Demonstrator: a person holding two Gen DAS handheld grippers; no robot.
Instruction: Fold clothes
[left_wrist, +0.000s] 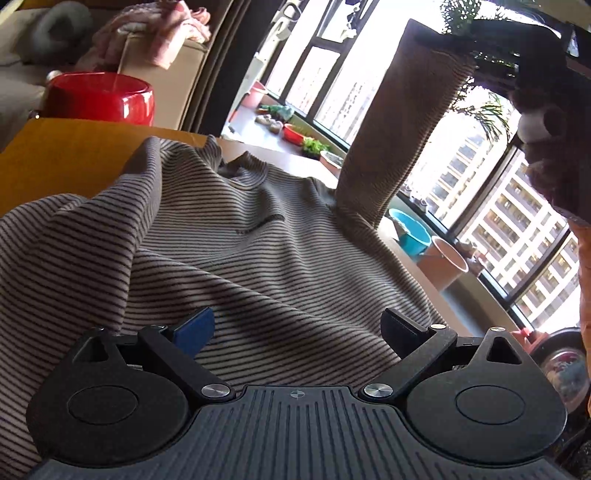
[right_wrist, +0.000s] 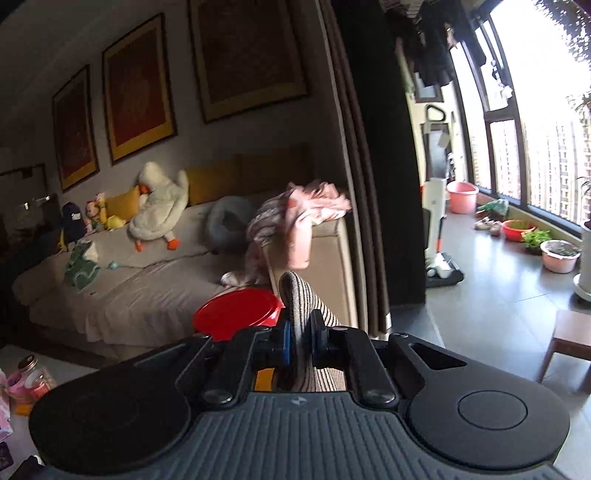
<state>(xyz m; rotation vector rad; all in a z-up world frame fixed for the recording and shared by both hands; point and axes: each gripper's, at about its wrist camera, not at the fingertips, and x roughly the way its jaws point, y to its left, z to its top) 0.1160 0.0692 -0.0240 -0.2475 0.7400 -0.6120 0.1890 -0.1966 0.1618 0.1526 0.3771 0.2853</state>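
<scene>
A living room with a sofa (right_wrist: 155, 266) and tall windows (left_wrist: 480, 192); a yellow-topped table (left_wrist: 66, 158) stands in front. In the left wrist view a striped top (left_wrist: 258, 251) lies spread on the table, neckline away from the camera, one side rumpled up at the left. The left gripper (left_wrist: 297, 328) hovers over its near part with jaws spread wide and nothing between them. One sleeve (left_wrist: 391, 122) rises steeply toward the right gripper (left_wrist: 491, 40), high at the upper right. In the right wrist view the right gripper (right_wrist: 300, 341) is clamped on the sleeve's striped cuff (right_wrist: 295, 295), lifted above a red tub (right_wrist: 236, 314) beside the sofa.
</scene>
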